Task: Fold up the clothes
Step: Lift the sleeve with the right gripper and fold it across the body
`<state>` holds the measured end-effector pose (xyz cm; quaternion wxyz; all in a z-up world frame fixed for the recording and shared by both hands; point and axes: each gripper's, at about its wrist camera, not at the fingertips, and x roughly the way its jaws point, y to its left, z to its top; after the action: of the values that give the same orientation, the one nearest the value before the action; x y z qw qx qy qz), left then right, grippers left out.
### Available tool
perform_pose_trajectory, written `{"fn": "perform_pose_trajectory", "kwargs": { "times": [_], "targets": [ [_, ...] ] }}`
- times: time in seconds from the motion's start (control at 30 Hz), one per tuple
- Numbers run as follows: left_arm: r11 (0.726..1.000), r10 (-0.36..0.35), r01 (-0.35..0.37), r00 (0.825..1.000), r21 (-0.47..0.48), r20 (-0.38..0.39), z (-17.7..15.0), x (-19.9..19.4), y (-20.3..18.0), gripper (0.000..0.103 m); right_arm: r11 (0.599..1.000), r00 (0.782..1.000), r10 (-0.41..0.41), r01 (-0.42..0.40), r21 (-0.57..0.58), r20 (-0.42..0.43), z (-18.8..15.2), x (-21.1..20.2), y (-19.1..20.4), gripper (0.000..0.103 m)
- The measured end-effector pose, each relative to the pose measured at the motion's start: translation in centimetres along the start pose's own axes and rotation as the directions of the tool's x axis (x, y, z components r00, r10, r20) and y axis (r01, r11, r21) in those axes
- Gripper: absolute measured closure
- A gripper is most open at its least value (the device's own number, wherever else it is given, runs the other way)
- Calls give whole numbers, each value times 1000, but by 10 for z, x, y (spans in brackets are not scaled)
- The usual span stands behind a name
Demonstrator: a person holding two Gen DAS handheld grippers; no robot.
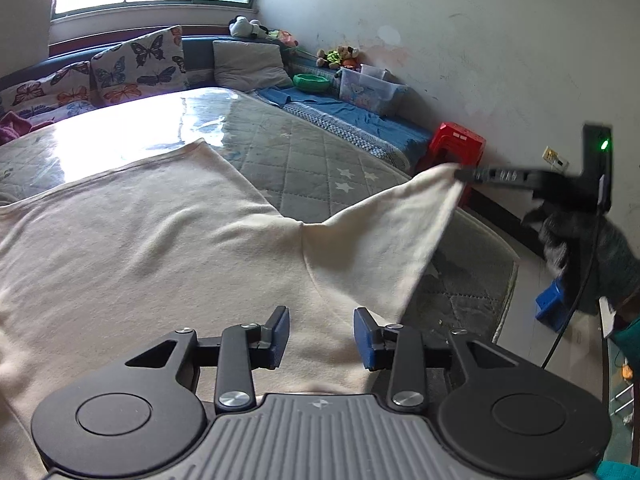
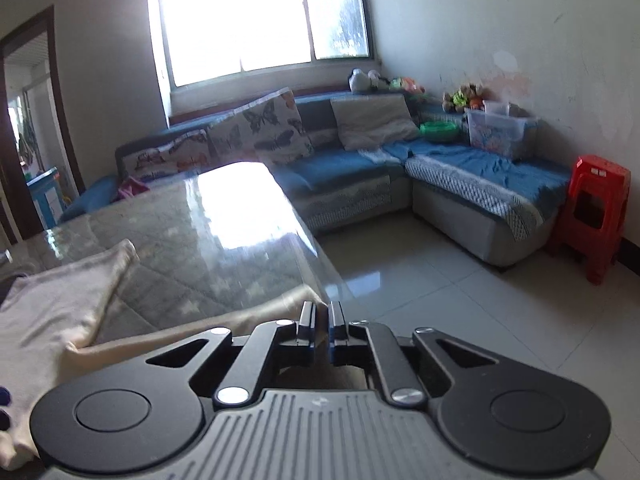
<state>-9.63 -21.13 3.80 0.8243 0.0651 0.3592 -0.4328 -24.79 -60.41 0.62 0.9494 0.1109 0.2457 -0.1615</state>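
A cream garment (image 1: 152,240) lies spread over the quilted table (image 1: 304,152). My left gripper (image 1: 321,336) hovers open just above the cloth near its front, nothing between the blue pads. At the right of the left wrist view my right gripper (image 1: 460,175) is shut on the tip of a sleeve (image 1: 384,236) and holds it lifted and stretched off the table's right edge. In the right wrist view the right gripper (image 2: 322,322) is shut on a cream fold, and the garment (image 2: 52,300) trails away to the left over the table (image 2: 208,240).
A blue corner sofa (image 2: 472,168) with butterfly cushions (image 1: 136,64) runs behind and right of the table. A red plastic stool (image 2: 592,208) stands by the wall, a clear box (image 2: 500,128) and soft toys sit on the sofa. Tiled floor (image 2: 460,300) lies right of the table.
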Motion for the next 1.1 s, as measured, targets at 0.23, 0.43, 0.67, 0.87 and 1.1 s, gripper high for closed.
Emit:
{"fn": "perform_pose_trajectory", "kwargs": {
  "times": [0.23,0.43,0.67,0.87,1.1],
  "targets": [
    [999,-4,4,1000,39,-12,-7,14,-10,64,999,999,31,-31,-24,19,15,-7,6,98],
    [1000,9,-9,999,-7,41,-5,-8,7,62,991,993,96,-89,-96,66,41,-28,34,98],
    [987,117,-102,985,-124,127,-14,-51,50,58,928,954,286,-252,-275,93,74,-61,107,98],
    [959,206,-165,964,-230,170,-35,-87,80,58,804,880,474,-428,-413,11,70,-64,194,98],
    [934,254,-197,953,-298,166,-63,-110,95,58,652,794,572,-591,-476,-203,16,-38,282,98]
  ]
}}
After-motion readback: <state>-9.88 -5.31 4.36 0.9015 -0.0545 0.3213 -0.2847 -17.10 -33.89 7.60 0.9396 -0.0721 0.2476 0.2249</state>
